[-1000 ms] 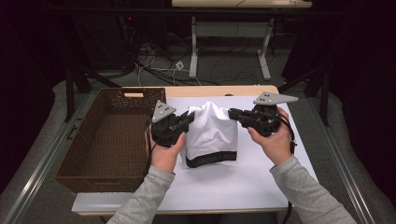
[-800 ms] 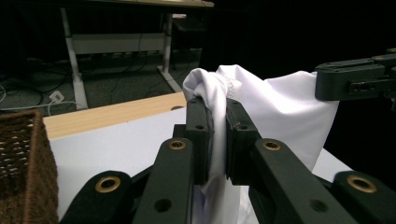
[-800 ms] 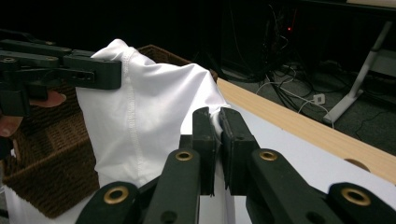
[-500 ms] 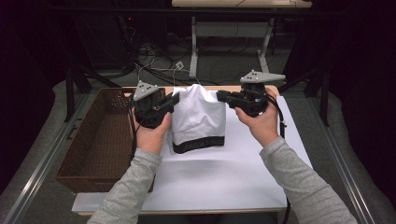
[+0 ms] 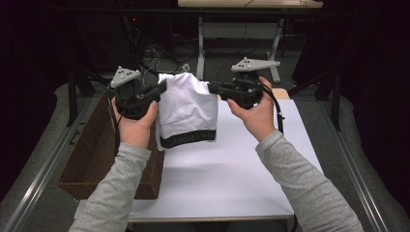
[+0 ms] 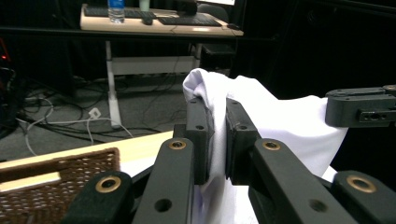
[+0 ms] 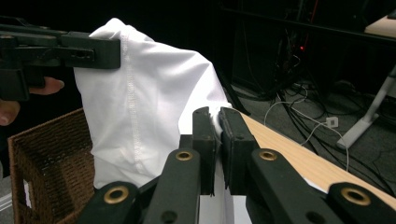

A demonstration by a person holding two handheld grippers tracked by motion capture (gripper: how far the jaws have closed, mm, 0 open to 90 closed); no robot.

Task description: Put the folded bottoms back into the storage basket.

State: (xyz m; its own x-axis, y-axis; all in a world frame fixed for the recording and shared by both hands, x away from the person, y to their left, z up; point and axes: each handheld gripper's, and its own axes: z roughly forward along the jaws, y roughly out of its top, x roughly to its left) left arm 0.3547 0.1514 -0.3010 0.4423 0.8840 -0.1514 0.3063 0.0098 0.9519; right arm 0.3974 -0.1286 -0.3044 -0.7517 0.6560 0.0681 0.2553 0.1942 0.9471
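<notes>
White folded cloth garment with a black band (image 5: 187,110) hangs limp, probably light, its 2 top corners pinched by closed left tool (image 5: 162,88) and right tool (image 5: 212,87).

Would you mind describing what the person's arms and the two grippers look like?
Both arms wear light grey long sleeves. The left gripper and right gripper are matte black, each topped by a grey three-cornered plate with small holes. Their jaws are flat black blocks on linkage arms with brass-coloured pivot rings. A black cable trails from the right gripper.
</notes>
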